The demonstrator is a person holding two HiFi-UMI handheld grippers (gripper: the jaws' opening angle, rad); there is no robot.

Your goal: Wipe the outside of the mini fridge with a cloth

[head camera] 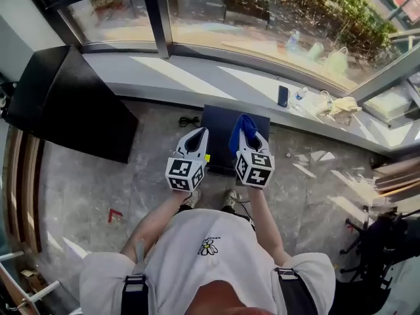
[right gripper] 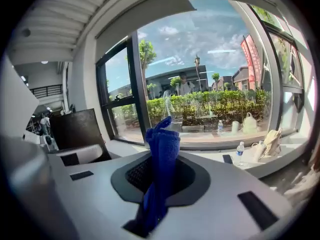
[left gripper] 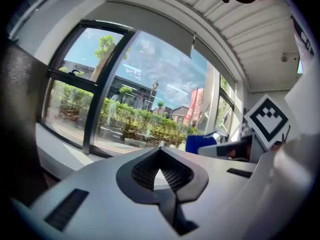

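**While the left gripper (left gripper: 160,150) is empty, the right gripper (right gripper: 162,145) holds the cloth (right gripper: 163,154)**

Far off to the left of the left gripper stands a big black piece of furniture (head camera: 65,104) on the floor (head camera: 85,189). The left gripper is pinched shut at its tips. Only a tiny gap shows behind them, and nothing is in it.

The mini fridge (head camera: 220,128) is dark and sits on the floor, low down under and between the two grippers. The left gripper is over its left edge and the right gripper is over its right side. I cannot tell if either one touches it.

The right gripper is squeezed tight on the blue cloth. The cloth is bunched up and pokes out past the tips.

Ahead and to the right of the right gripper is a long window ledge (head camera: 197,77). A dark phone (head camera: 283,96), a water bottle (head camera: 299,96) and some pale bags (head camera: 342,105) lie on it.
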